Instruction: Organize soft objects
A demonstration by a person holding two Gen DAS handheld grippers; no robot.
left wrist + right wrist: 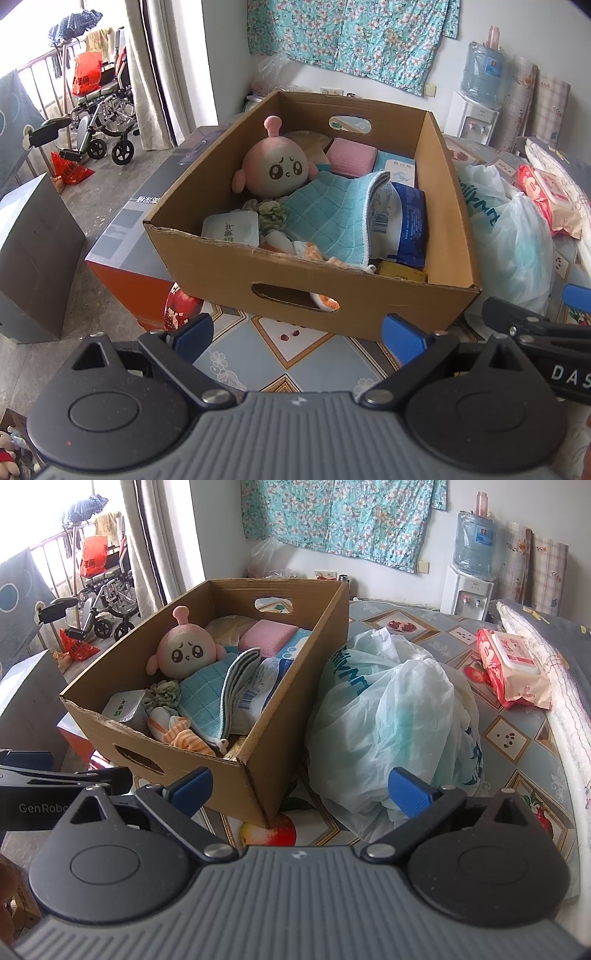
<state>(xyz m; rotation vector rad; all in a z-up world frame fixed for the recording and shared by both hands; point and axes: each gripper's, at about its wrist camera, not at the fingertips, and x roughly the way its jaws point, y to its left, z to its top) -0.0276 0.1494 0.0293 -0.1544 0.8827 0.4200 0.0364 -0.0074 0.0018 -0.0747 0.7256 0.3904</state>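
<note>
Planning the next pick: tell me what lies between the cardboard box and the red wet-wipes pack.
A crumpled white plastic bag lies between the cardboard box and the wet-wipes pack, against the box's side; the right wrist view shows it best.

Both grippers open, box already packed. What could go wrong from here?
1. The teal cloth is draped over the packets and against the pink plush doll; a pinch there may drag neighbours out of the cardboard box.
2. The plastic bag lies against the box wall, so the right hand-held gripper could snag it.
3. The box sits at the table edge; a push from the left hand-held gripper might shift it off.
</note>
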